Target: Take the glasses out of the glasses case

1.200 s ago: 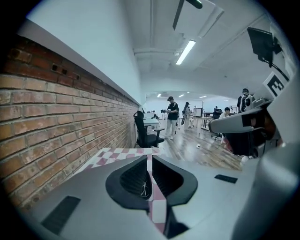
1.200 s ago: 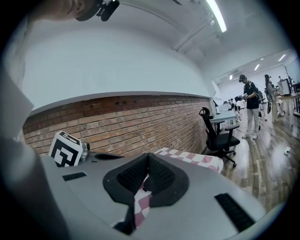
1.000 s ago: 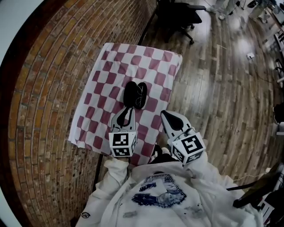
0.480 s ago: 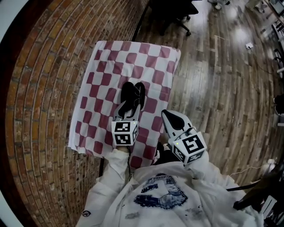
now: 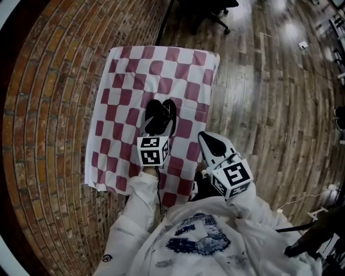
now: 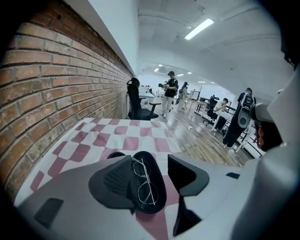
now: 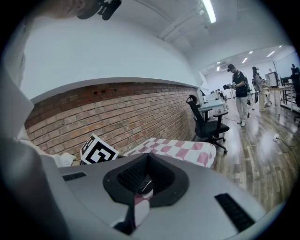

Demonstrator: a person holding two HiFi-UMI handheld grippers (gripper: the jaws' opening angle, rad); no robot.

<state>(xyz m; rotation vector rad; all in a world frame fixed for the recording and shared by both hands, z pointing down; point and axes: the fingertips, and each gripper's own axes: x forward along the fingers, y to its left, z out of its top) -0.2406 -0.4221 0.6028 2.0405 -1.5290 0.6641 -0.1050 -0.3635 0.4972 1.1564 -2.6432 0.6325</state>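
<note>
A black glasses case lies open on a red-and-white checked cloth. Thin metal-framed glasses rest in the case's right half. My left gripper reaches down over the case's near end. In the left gripper view the gripper is open; its jaws have just been opening. The glasses and case lie between its pads, which do not press on them. To the right, my right gripper hovers at the cloth's near right edge. Its jaws meet at the tips in the right gripper view, holding nothing.
A brick wall runs along the cloth's left side. Wooden floor lies to the right, with a black office chair beyond the cloth's far end. Several people stand far back in the room.
My left gripper has moved forward and down onto the near end of the case, and its jaws have spread apart. The right gripper has shifted only slightly.
</note>
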